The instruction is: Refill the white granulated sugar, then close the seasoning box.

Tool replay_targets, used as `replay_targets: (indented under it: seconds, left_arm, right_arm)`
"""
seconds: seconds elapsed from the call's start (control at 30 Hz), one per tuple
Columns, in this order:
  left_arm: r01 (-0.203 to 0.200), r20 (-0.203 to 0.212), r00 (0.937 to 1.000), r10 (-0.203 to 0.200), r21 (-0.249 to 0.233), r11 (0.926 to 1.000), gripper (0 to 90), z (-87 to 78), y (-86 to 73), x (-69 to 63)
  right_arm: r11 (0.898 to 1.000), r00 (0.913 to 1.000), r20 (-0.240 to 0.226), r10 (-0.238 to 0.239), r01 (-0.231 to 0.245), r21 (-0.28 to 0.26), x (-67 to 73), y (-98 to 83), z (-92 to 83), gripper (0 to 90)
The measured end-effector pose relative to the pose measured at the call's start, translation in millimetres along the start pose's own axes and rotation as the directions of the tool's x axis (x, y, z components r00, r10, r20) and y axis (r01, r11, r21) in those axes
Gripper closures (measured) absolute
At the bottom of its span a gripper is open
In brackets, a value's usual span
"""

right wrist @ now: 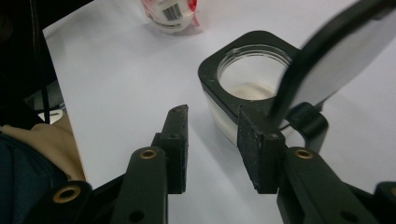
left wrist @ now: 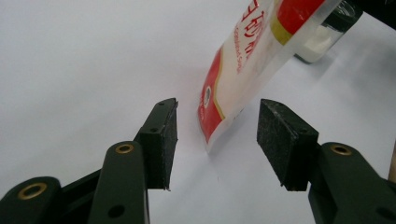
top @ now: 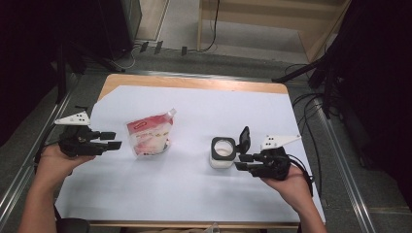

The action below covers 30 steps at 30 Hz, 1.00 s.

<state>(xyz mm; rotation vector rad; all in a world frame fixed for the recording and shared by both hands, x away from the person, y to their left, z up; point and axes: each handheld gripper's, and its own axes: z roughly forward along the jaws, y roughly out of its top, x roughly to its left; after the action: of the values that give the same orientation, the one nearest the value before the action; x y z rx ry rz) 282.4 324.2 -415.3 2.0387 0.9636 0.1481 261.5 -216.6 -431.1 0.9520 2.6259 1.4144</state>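
A red and white spouted pouch (top: 149, 136) stands left of the middle of the white sheet. To its right is a square clear jar (top: 222, 151) with a black collar, holding white powder; its hinged lid (top: 244, 137) is flipped up. My left gripper (top: 112, 140) lies level just left of the pouch, open. In the left gripper view the left gripper (left wrist: 218, 105) frames the pouch's (left wrist: 243, 60) lower corner without touching it. My right gripper (top: 241, 162) sits at the jar's right side, open. In the right gripper view the right gripper (right wrist: 212, 111) has nothing between its pads, and one pad stands close against the jar (right wrist: 210, 70) below the lid (right wrist: 336, 60).
The white sheet (top: 194, 194) covers a wooden table (top: 194, 81) whose far edge shows bare wood. Metal rails run along both sides of the table. Cables and dark stands crowd the floor beyond. The pouch (right wrist: 170, 14) appears far off past the jar.
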Motion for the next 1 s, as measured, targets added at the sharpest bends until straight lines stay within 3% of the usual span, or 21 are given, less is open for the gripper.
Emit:
replay_targets:
  seconds: [0.2,0.33,0.43,0.67,0.87,1.0]
  left_arm:
    - [0.019,-0.037,0.9991,-0.019,0.018,0.9996,46.9,7.5,-1.1,5.8]
    - [0.033,-0.091,0.9953,-0.032,0.008,0.9994,46.6,10.6,0.1,6.8]
    - [0.037,-0.115,0.9926,-0.037,-0.008,0.9993,46.0,13.3,1.5,7.0]
    - [0.016,-0.131,0.9913,-0.013,0.017,0.9997,45.0,23.5,2.8,7.3]
    - [0.010,-0.114,0.9935,-0.008,0.016,0.9998,43.5,27.5,5.7,3.8]
    - [0.012,-0.105,0.9944,-0.011,0.012,0.9999,43.6,28.5,6.9,2.3]
  right_arm:
    - [1.000,0.9995,-0.032,-0.009,0.009,0.006,-1.3,-1.4,-3.6,66.9]
    - [0.999,0.9984,-0.048,-0.031,0.031,0.010,-2.8,-3.0,-12.2,74.4]
    - [1.000,0.9984,-0.054,-0.016,0.016,0.004,-5.3,-4.1,-19.7,79.3]
    - [1.000,0.9998,-0.011,0.015,-0.014,0.002,-13.4,-3.5,-20.6,89.7]
    - [0.996,0.9950,0.061,0.080,-0.078,-0.030,-22.3,0.9,-18.0,90.0]
    - [0.992,0.9894,0.080,0.121,-0.117,-0.056,-29.4,3.8,-13.3,90.0]
